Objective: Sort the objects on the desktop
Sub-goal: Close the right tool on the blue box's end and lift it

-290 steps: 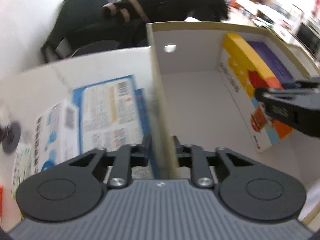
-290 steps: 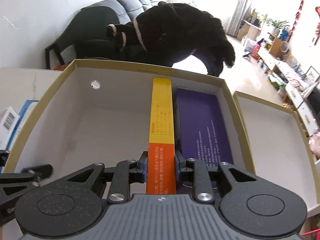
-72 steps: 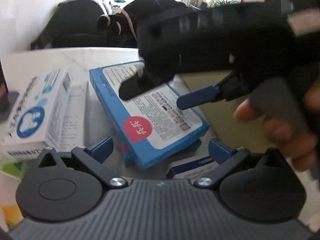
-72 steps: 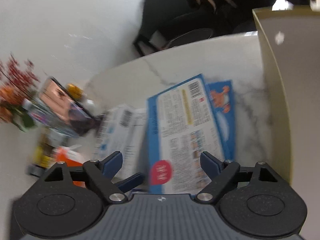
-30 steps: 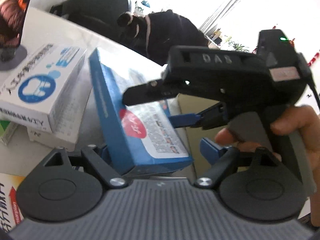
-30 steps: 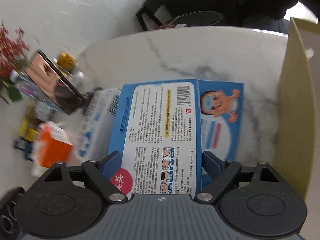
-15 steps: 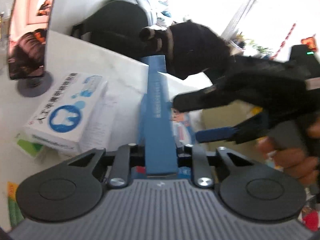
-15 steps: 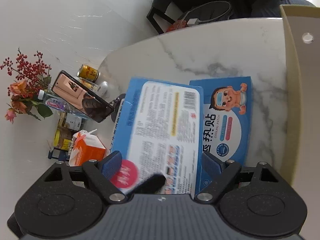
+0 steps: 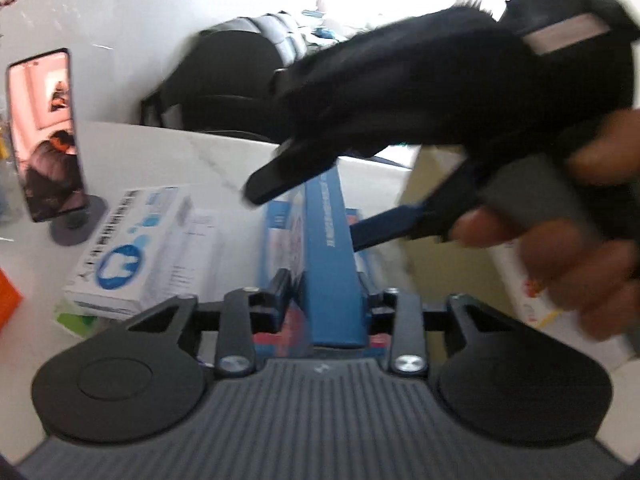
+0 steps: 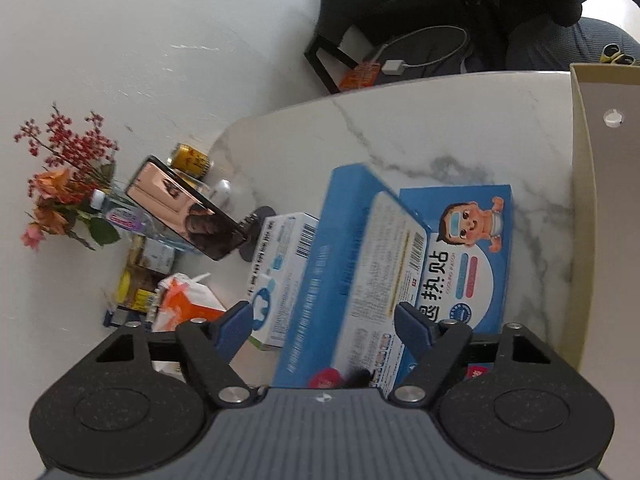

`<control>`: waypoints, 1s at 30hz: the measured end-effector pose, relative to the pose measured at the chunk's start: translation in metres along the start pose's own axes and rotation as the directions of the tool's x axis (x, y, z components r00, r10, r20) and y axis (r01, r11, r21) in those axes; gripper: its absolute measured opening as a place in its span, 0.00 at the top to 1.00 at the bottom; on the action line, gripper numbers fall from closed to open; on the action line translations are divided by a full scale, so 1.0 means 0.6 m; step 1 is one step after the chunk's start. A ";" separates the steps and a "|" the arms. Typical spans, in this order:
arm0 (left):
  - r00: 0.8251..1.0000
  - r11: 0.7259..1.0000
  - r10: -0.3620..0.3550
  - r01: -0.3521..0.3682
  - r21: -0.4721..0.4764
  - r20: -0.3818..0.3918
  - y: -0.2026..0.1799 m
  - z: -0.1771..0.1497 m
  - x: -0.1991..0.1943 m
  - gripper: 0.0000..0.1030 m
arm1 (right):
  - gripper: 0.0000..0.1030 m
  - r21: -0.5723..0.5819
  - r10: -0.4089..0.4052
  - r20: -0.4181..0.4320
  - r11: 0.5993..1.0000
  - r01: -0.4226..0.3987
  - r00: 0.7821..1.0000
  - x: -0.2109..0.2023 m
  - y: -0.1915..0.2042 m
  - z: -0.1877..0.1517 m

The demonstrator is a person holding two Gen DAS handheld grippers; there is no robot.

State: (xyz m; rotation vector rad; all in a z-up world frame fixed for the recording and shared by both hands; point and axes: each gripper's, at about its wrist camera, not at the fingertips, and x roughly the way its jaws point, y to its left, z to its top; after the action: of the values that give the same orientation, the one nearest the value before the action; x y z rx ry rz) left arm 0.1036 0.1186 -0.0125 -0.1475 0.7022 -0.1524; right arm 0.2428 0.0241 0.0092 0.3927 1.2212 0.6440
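Note:
A flat blue box (image 9: pixel 332 264) stands on its long edge between the fingers of my left gripper (image 9: pixel 324 292), which is shut on its near end while the jaws ease slightly apart. From the right wrist the same blue box (image 10: pixel 344 280) tilts up off the marble table (image 10: pixel 400 128). My right gripper (image 10: pixel 324 324) hovers over it with its jaws closing. The box passes between them and its pads are clear of it. A person's hand (image 9: pixel 580 240) holds that gripper. Flat beside it lies a blue cooling-patch box (image 10: pixel 464 256) with a cartoon baby.
A white and blue box (image 9: pixel 132 256) lies left of the held box. The open cardboard box (image 10: pixel 580 200) rises at the right. At the far left are a phone on a stand (image 10: pixel 184 212), an orange carton (image 10: pixel 188 304), a can (image 10: pixel 192 160) and flowers (image 10: pixel 60 188).
The blue box went from lying flat under both grippers to standing on edge. My left gripper shut on it and lifted. The right gripper rose and its jaws narrowed.

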 end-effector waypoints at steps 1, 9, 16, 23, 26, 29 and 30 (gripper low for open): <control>1.000 1.000 -0.004 0.004 0.004 -0.005 -0.002 0.002 0.004 0.63 | 0.29 -0.005 -0.017 -0.002 1.000 0.017 1.000 0.005 0.000 -0.002; 0.996 0.996 -0.081 0.083 0.040 -0.043 -0.005 0.004 -0.002 0.40 | 0.63 -0.021 -0.105 0.009 0.994 0.105 0.994 0.011 -0.012 -0.009; 0.990 0.989 -0.133 0.135 0.061 -0.043 0.008 -0.010 -0.028 0.33 | 0.76 -0.011 -0.132 0.058 0.991 0.132 0.990 -0.002 -0.017 -0.010; 0.989 0.984 -0.145 0.147 0.097 -0.028 0.007 -0.009 -0.050 0.29 | 0.76 -0.025 -0.138 0.152 0.989 0.143 0.979 -0.063 0.000 0.002; 0.988 0.981 -0.150 0.152 0.119 -0.025 0.000 -0.002 -0.054 0.28 | 0.76 -0.016 -0.139 0.201 0.989 0.145 0.970 -0.110 0.003 0.014; 0.987 0.978 -0.156 0.159 0.133 -0.029 -0.007 0.005 -0.046 0.26 | 0.76 -0.004 -0.145 0.245 0.989 0.151 0.959 -0.156 0.002 0.023; 0.987 0.977 -0.160 0.163 0.136 -0.032 -0.010 0.007 -0.043 0.26 | 0.76 0.001 -0.151 0.258 0.988 0.156 0.954 -0.171 0.000 0.025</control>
State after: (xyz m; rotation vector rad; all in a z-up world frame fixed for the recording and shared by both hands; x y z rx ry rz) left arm 0.0864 0.1180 0.0077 -0.0701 0.6984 -0.3583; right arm 0.2367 -0.0415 0.0895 0.3492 0.9849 0.4547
